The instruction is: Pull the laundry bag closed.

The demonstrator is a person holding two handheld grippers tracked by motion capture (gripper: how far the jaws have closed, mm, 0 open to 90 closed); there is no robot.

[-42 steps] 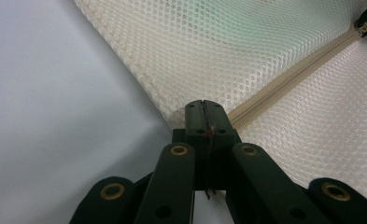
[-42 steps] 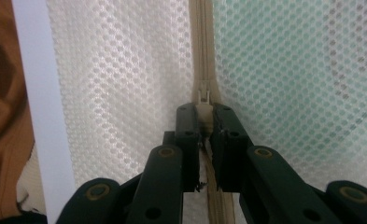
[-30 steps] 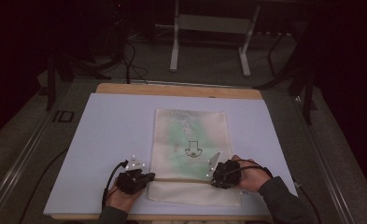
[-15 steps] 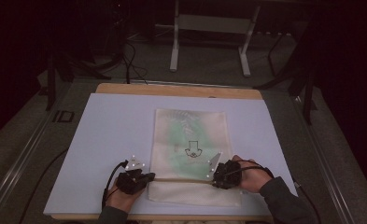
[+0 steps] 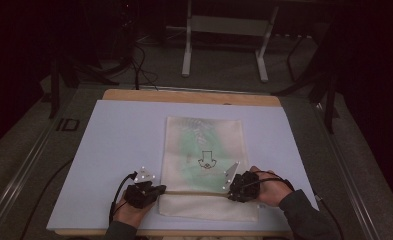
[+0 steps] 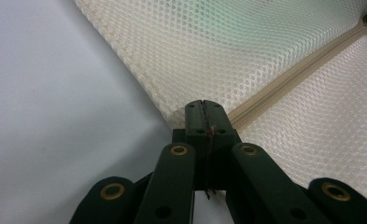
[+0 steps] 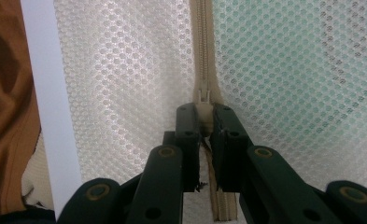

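A cream mesh bag is lying flat at lower centre of my worktop, something green showing through it, its beige zipper running crosswise near its lower end.

Mesh bag mid-table; L claw at zipper's left end, R claw at right.

A wooden bench carries a pale sheet that covers nearly all of its top. A cream mesh bag lies flat on the sheet, near the front middle, its zip running across close to the near end.
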